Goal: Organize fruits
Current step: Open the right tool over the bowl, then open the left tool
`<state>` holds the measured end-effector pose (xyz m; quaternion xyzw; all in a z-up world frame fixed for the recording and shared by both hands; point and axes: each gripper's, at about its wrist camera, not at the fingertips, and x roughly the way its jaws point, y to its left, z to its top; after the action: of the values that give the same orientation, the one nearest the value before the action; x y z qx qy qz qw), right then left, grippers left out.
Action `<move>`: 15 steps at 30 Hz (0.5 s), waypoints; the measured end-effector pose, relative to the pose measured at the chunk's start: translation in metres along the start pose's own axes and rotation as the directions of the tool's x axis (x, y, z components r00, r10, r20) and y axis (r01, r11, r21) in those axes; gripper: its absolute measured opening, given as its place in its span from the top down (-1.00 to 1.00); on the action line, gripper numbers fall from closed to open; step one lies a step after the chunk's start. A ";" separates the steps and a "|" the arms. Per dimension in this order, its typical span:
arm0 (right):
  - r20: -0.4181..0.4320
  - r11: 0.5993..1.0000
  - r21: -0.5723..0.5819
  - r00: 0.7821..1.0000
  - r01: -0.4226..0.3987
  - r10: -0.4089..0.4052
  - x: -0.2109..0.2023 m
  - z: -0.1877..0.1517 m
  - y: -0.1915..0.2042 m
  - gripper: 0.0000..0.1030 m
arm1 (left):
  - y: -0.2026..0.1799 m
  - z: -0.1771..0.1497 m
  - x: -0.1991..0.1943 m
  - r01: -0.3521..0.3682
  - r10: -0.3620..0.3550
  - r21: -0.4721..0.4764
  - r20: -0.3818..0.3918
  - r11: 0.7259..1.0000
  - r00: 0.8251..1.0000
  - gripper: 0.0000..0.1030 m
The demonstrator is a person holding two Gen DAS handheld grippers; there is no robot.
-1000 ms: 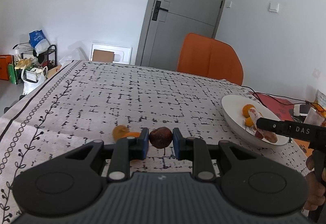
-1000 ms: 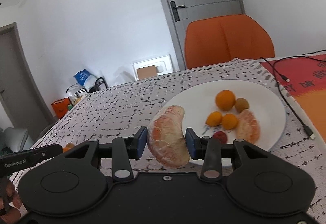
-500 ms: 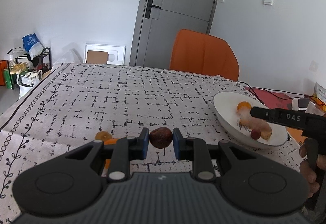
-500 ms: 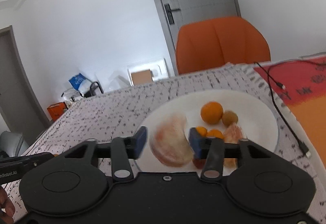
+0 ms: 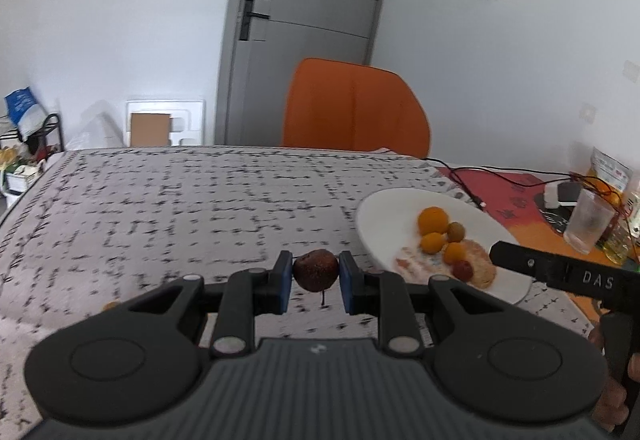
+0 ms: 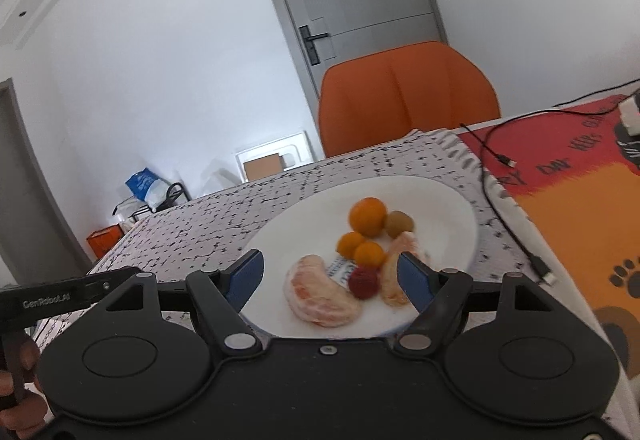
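Dark-red fruit (image 5: pixel 315 269) sits pinched between the left gripper (image 5: pixel 313 276) jaws.

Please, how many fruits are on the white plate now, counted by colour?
On the plate:
Orange round fruits: 3
Pink peeled segments: 2
Red fruit: 1
Greenish-brown fruit: 1
Total: 7

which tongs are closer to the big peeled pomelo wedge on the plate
Right. The right tongs hang open right over the pomelo wedge on the plate; the left tongs, shut on a brown fruit, sit beside the plate.
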<state>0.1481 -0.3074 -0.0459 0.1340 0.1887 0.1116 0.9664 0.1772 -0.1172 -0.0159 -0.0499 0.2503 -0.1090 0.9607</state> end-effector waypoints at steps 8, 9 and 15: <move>-0.005 1.000 0.027 1.000 0.016 -0.016 -0.006 -0.006 -0.016 -0.43 | -0.024 0.003 0.015 0.041 -0.041 0.041 -0.015 0.998 0.999 0.55; -0.006 0.999 0.029 1.000 0.017 -0.017 -0.007 -0.006 -0.016 -0.43 | -0.027 0.004 0.017 0.045 -0.044 0.045 -0.017 0.998 0.999 0.55; 0.004 0.998 0.060 1.000 0.020 -0.020 -0.013 -0.009 -0.025 -0.43 | -0.042 0.009 0.027 0.063 -0.061 0.076 -0.021 0.995 0.998 0.55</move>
<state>0.1371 -0.3328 -0.0571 0.1612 0.1911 0.0961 0.9635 0.1971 -0.1643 -0.0147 -0.0196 0.2533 -0.1488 0.9557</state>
